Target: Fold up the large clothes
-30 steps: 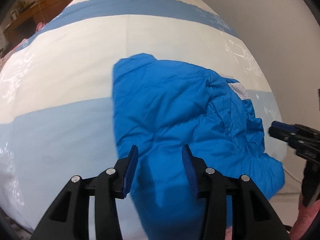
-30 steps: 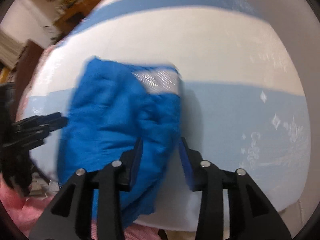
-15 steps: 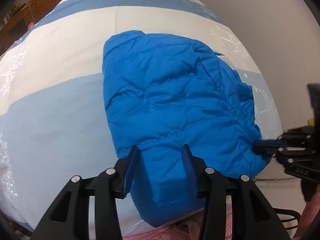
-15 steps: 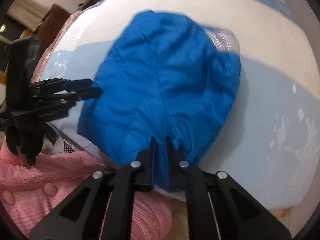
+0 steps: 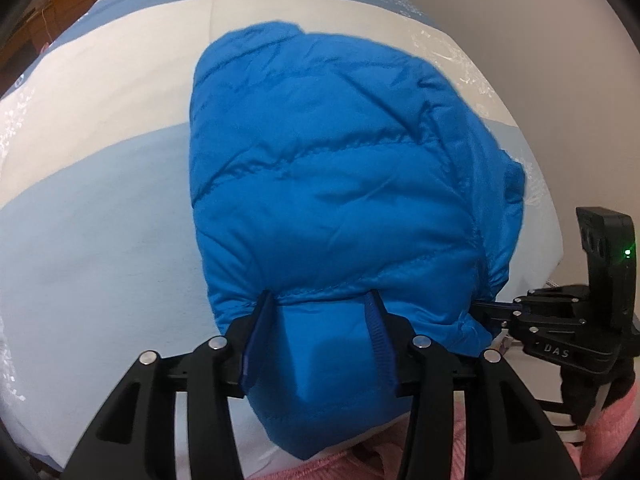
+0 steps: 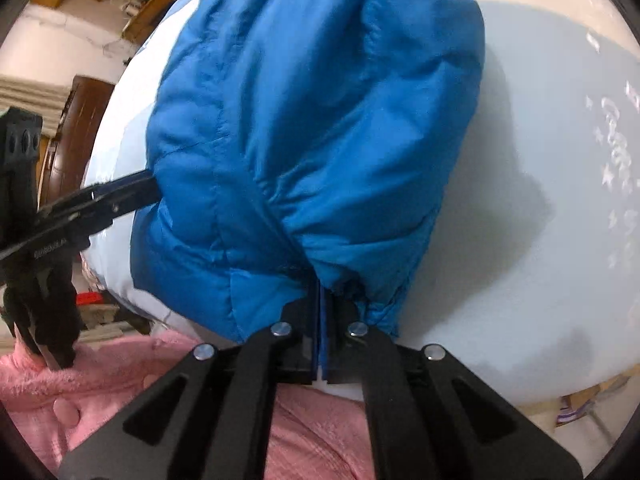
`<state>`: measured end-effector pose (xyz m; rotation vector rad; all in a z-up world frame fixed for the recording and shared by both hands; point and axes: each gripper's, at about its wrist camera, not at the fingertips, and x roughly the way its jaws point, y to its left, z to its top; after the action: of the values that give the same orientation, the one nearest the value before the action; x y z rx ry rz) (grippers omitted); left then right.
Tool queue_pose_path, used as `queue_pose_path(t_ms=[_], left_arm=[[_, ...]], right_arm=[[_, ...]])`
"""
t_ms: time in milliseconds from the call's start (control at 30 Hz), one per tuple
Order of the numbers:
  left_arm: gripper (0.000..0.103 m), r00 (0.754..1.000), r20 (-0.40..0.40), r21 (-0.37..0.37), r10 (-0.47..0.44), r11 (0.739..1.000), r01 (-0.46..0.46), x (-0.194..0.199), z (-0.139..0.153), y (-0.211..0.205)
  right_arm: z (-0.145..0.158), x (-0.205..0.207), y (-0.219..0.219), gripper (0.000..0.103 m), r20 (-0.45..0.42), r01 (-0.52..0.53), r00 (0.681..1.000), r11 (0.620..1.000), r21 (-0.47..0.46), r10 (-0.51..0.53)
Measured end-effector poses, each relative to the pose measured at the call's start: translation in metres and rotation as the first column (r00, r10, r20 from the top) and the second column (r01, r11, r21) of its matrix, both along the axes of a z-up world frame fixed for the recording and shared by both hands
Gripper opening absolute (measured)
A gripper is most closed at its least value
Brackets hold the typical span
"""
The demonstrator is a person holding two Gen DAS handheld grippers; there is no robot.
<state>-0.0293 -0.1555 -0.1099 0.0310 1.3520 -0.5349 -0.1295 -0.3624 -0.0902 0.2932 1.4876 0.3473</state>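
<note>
- The right claw [image 6: 322,316] is pinched tight on the near hem of the bright blue quilted puffer jacket [image 6: 304,120]; its two black fingers meet with only a thin fold of blue fabric between the pads, and the cloth bunches into gathers just above the tips.
- In the left wrist view the same right claw [image 5: 486,309] comes in from the right edge, its closed tips buried in the jacket's lower right corner.
- The left claw [image 5: 320,320] stands partly open, its blue-padded fingers [image 5: 256,336] set either side of the jacket's [image 5: 332,184] near hem; the padded fabric lies between them, and both pads appear to touch it, but whether they press on it I cannot tell.
- In the right wrist view the left claw [image 6: 120,196] reaches in from the left, its fingertips hidden at the jacket's left edge.
- The jacket lies folded into a rounded bundle on the bed, on a bedspread with white, pale blue and darker blue bands [image 5: 100,208], its near hem hanging at the bed's front edge.
- Stitched quilting lines run across the jacket's top face.
- A pale, silvery star-like print [image 6: 616,168] marks the bedspread to the right of the jacket.
- A pink fleecy garment on the person [image 6: 316,432] fills the bottom of the right wrist view, below the claw.
- Wooden furniture [image 6: 68,140] stands beyond the bed on the left.
</note>
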Motion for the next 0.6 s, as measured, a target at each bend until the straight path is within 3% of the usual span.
queue_pose_path(t_ms=[167,233,333,467,600], left_arm=[[0.047,0.997,0.045,-0.071,0.058,0.996,-0.055,0.029,0.034,0.013],[0.047,0.994,0.068,-0.078,0.082,0.994,-0.077,0.044,0.041,0.015],[0.047,0.986,0.114,-0.067,0.122,0.991,-0.115,0.073,0.045,0.014],[0.047,0.983,0.108,-0.074,0.151,0.987,-0.143,0.102,0.034,0.009],[0.047,0.988,0.063,-0.048,0.140,0.989,-0.137,0.116,0.011,-0.006]], right_arm=[[0.052,0.020,0.008,0.004,0.100,-0.060,0.993,0.998,-0.013,0.061],[0.071,0.036,0.014,0.013,0.167,-0.075,0.983,0.997,-0.029,0.079],[0.087,0.070,0.020,0.015,0.249,-0.058,0.966,0.996,-0.063,0.072],[0.070,0.101,0.022,0.015,0.241,0.000,0.970,0.992,-0.125,0.031],[0.036,0.106,0.008,0.012,0.187,0.071,0.981,0.984,-0.162,-0.040]])
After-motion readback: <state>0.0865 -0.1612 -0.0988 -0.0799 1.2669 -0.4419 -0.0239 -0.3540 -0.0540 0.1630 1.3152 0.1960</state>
